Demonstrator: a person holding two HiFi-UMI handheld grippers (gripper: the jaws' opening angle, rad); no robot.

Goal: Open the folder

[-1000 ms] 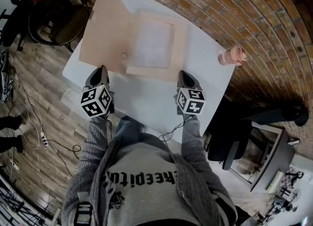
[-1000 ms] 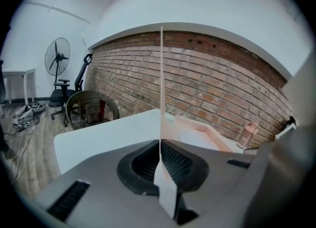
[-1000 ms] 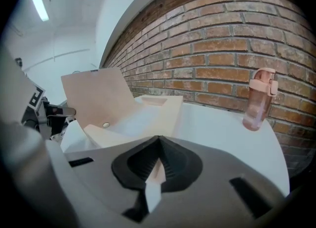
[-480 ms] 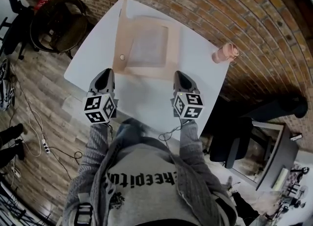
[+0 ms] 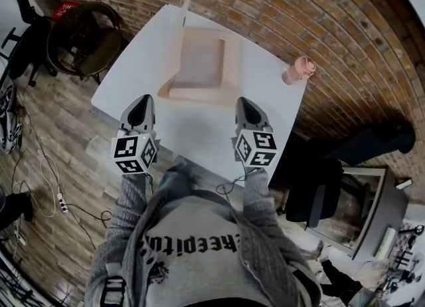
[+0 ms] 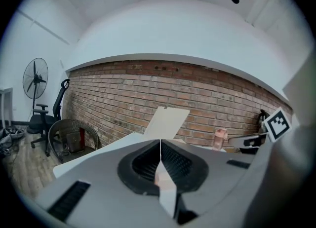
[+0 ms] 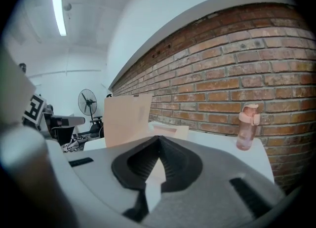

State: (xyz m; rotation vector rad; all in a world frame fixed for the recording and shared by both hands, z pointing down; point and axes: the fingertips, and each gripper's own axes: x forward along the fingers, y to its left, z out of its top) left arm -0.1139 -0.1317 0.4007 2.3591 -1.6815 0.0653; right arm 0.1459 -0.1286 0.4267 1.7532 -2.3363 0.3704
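The tan folder point(image 5: 202, 66) lies on the white table point(image 5: 192, 133) with its pale inner sheet showing. Its left cover point(image 5: 178, 36) stands nearly upright, seen edge-on from above. The cover also shows ahead in the left gripper view point(image 6: 168, 122) and the right gripper view point(image 7: 127, 118). My left gripper point(image 5: 142, 103) hovers at the table's near left, shut with nothing in it; its jaws meet point(image 6: 160, 140). My right gripper point(image 5: 242, 103) hangs over the near edge, apart from the folder, jaws together point(image 7: 159, 138) and empty.
A pink bottle point(image 5: 297, 70) stands at the table's right edge, by the brick wall point(image 5: 279, 6). A wicker chair point(image 5: 83, 33) and an office chair point(image 5: 26, 33) stand left of the table. Cables point(image 5: 60, 199) lie on the wood floor. A black chair point(image 5: 319, 193) stands to the right.
The left cover, spread out leftward a second ago, now stands almost upright. Both grippers have lifted and drawn back from the folder's near edge toward the person.
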